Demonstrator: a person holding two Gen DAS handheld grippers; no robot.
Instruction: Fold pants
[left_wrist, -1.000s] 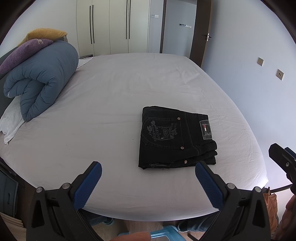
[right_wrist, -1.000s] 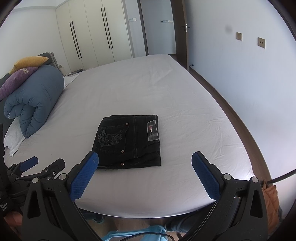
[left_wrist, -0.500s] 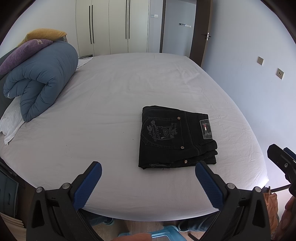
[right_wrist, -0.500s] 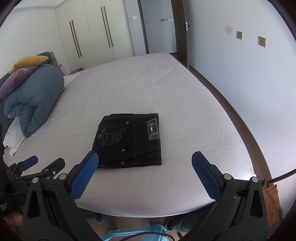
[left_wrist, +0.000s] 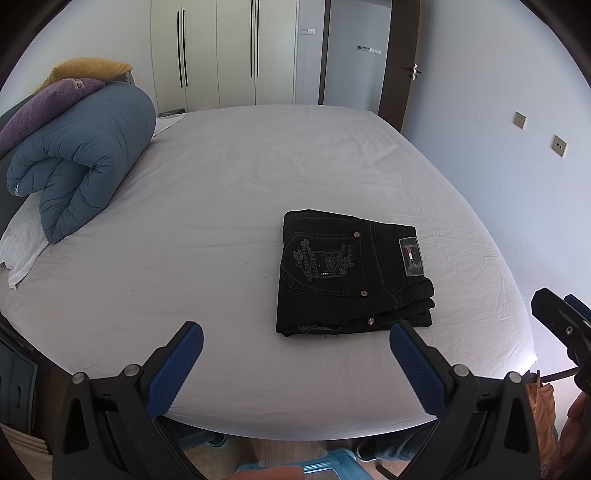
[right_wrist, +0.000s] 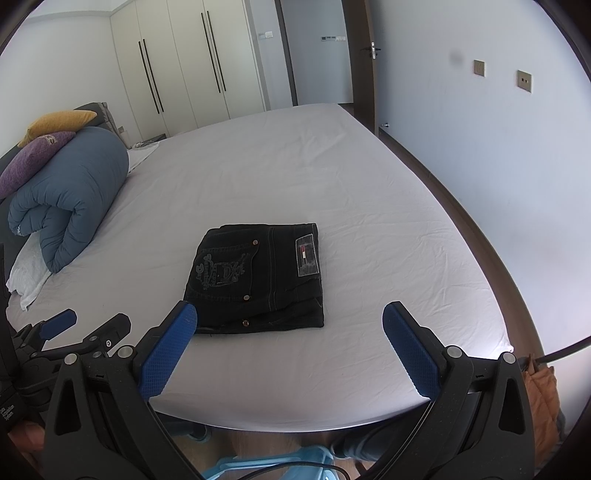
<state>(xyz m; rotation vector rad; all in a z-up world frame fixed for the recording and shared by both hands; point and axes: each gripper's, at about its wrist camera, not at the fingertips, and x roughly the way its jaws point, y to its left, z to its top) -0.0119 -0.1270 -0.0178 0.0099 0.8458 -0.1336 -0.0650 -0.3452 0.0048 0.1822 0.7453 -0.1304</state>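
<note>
Almost nothing has moved in the last second: the folded black denim pants (left_wrist: 352, 273) lie where they did, and my view of them from the right has only crept a touch closer.

They sit as a compact squarish bundle on the white bed sheet (left_wrist: 221, 192), near the foot edge and toward the right side. The embroidered back pocket faces up. The waistband with its grey brand patch (left_wrist: 410, 256) points right, toward the wall, and the slightly longer axis seems to run left to right. Stacked layer edges show at the near right corner.

My left gripper (left_wrist: 295, 363) hangs off the bed edge, jaws spread wide and holding nothing. My right gripper (right_wrist: 290, 345) is likewise spread and empty, short of the bundle. I judge the folding done; at most, the uneven near corner wants squaring.

Farther off, a rolled blue duvet (left_wrist: 83, 155) and purple and mustard pillows (left_wrist: 48, 103) rest by the headboard.
</note>
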